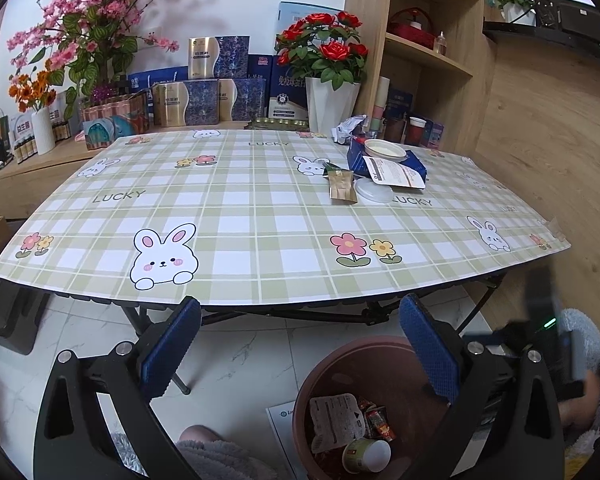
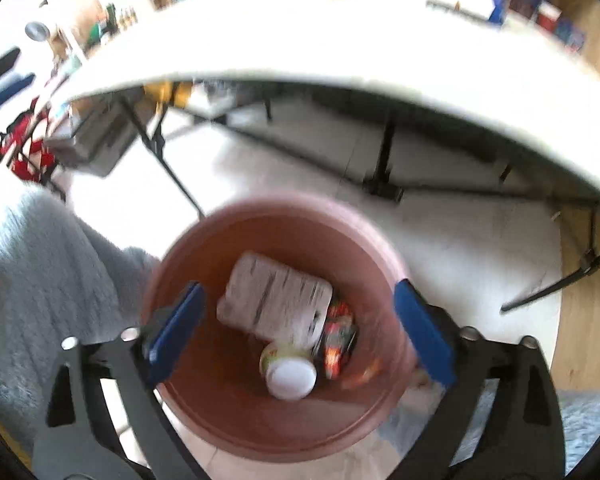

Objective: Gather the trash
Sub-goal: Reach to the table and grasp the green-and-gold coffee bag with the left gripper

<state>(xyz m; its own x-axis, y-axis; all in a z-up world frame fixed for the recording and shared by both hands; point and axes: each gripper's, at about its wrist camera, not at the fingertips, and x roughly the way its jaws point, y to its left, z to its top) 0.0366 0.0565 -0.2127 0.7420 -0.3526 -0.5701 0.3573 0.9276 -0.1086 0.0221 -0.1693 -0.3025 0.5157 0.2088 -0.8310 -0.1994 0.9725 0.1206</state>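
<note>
A brown round bin (image 1: 328, 364) stands on the floor in front of the table. It holds a white pouch (image 1: 332, 412), a small cup (image 1: 366, 456) and red wrappers (image 1: 378, 420). My left gripper (image 1: 300, 304) is open and empty, level with the table edge, above and left of the bin. My right gripper (image 2: 298, 286) is open and empty right over the bin (image 2: 204, 240), above the white pouch (image 2: 276, 296) and the cup (image 2: 290, 368). On the table's far right lie a white pouch (image 1: 396, 172), a blue bag (image 1: 356, 156), a bowl (image 1: 385, 149), a clear lid (image 1: 374, 192), a brown sachet (image 1: 342, 186) and crumpled paper (image 1: 350, 128).
The checked tablecloth (image 1: 236, 220) covers a folding table with black legs (image 2: 384, 160). A white vase of red roses (image 1: 328, 104), gift boxes (image 1: 204, 100) and a wooden shelf (image 1: 428, 60) stand behind. A paper sheet (image 1: 282, 432) lies beside the bin. A grey fluffy sleeve (image 2: 40, 264) is at the left.
</note>
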